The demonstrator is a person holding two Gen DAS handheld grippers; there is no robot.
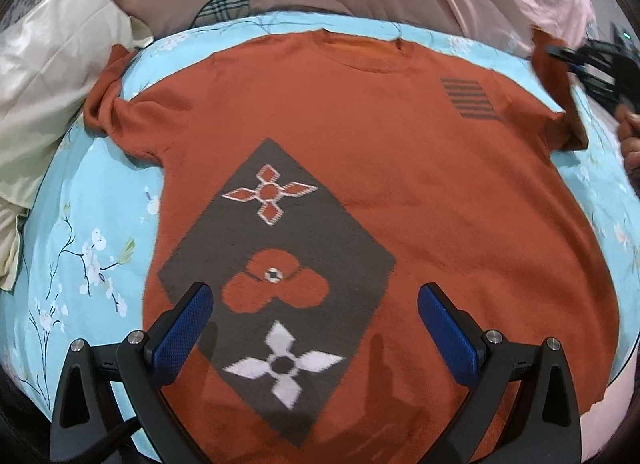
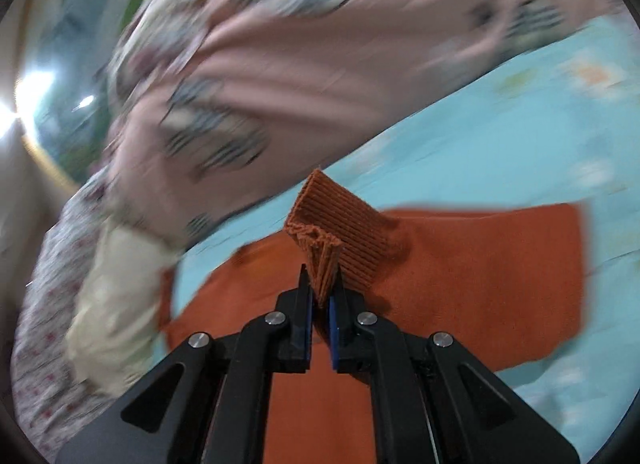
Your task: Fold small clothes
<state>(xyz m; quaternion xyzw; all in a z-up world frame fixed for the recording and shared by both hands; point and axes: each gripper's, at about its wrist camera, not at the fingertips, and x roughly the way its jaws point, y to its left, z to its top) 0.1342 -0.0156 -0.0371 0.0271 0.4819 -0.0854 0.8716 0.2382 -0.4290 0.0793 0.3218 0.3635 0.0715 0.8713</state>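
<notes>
Right claw (image 2: 321,288) pinches the orange sweater's (image 1: 360,168) ribbed cuff (image 2: 340,224); left claw (image 1: 316,328) hangs wide apart above the sweater, empty.

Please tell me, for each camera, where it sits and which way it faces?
Left wrist: sits on the left tongs, looking steeply down on the sweater spread on the blue sheet; its open fingers and a hand show.
Right wrist: sits on the right tongs, looking along them, less steeply, toward the pink cover; shut on the cuff.
Shared: sweater, sheet, pink cover; the left view also shows the right tongs holding the sleeve.
</notes>
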